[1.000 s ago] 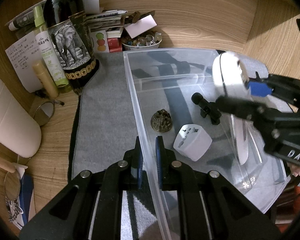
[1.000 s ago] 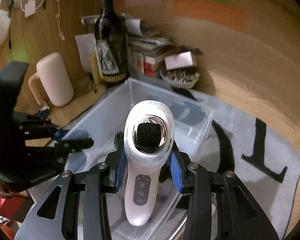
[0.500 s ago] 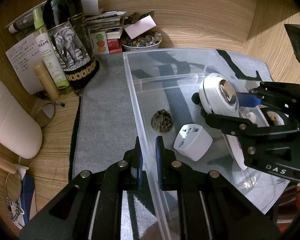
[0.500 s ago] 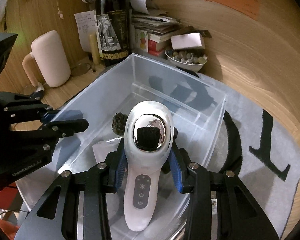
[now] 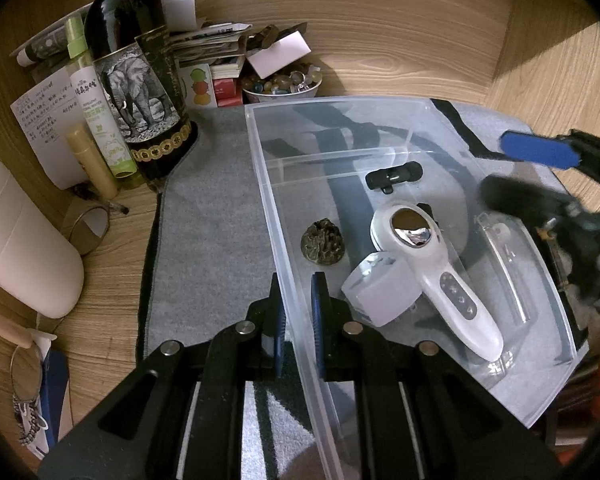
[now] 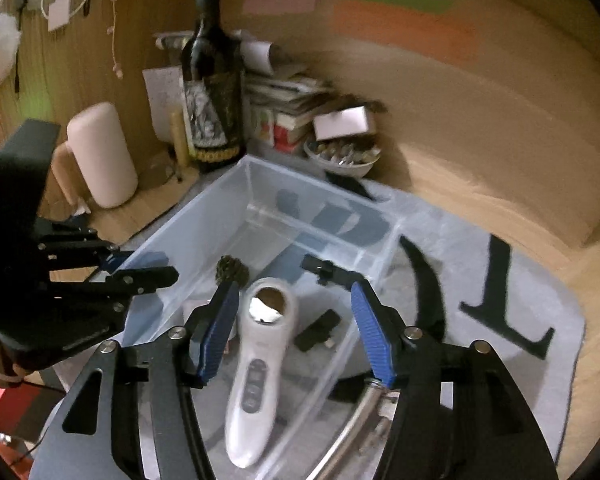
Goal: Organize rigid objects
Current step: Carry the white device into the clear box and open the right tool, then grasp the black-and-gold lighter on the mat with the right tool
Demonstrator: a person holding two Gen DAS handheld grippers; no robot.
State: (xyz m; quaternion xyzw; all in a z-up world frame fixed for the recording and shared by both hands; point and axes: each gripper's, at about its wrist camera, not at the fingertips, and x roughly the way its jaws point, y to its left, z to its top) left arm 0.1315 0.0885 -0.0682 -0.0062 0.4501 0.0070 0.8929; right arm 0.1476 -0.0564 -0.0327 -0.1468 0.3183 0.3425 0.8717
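Note:
A clear plastic bin (image 5: 260, 152) stands on a grey mat. My left gripper (image 5: 296, 320) is shut on the bin's near-left wall; it also shows in the right wrist view (image 6: 140, 268). A white handheld device with a mirrored head (image 5: 432, 272) lies inside the bin, partly on a white plug adapter (image 5: 384, 296). A dark lumpy ornament (image 5: 323, 242) and a small black clip (image 5: 394, 174) also lie inside. My right gripper (image 6: 296, 332) is open above the white device (image 6: 260, 364) and empty; it also shows in the left wrist view (image 5: 520, 168).
A dark wine bottle with an elephant label (image 5: 140, 92), a green spray bottle (image 5: 100, 108), a bowl of stones (image 5: 282, 82) and stacked papers stand behind the bin. A pale rounded object (image 5: 24, 240) lies at left. The grey mat (image 6: 500, 280) extends right.
My right gripper opened and let go of the white device, which now lies in the bin; the gripper has drawn back upward. My left gripper still holds the bin wall.

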